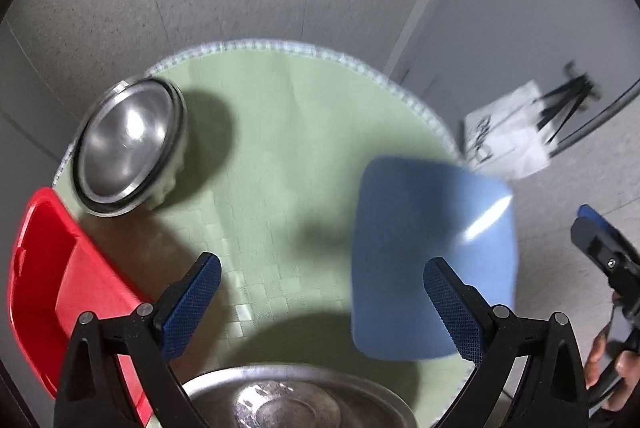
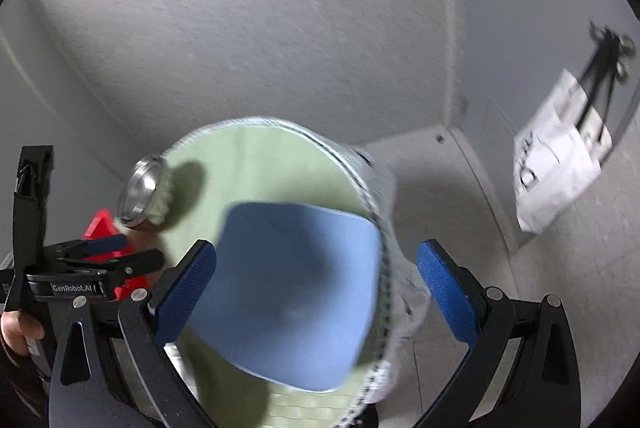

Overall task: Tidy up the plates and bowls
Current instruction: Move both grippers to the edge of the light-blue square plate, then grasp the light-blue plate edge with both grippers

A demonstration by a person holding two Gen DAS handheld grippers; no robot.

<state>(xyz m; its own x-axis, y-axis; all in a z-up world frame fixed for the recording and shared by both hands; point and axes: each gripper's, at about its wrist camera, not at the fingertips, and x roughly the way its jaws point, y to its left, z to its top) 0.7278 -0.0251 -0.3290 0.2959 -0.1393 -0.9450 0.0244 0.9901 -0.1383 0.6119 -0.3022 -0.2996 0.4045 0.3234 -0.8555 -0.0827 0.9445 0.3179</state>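
L wrist view:
L gripper (image 1: 322,302): jaws wide, empty, above round green woven table mat (image 1: 280,155).
Blue square plastic plate (image 1: 434,256): on mat, R side, near edge.
Steel bowl w/ black rim (image 1: 128,145): tilted, far L of mat.
Red plastic tray (image 1: 60,284): L edge.
Steel dish (image 1: 296,400): below the jaws.

R wrist view:
R gripper (image 2: 316,296): jaws wide, empty, over blue plate (image 2: 292,292).
White bag (image 2: 556,163): on floor, R, well apart.

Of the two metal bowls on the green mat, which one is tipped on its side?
The far metal bowl, near the red tray, is tipped, its opening facing sideways. The near bowl, under the left tongs, sits upright.
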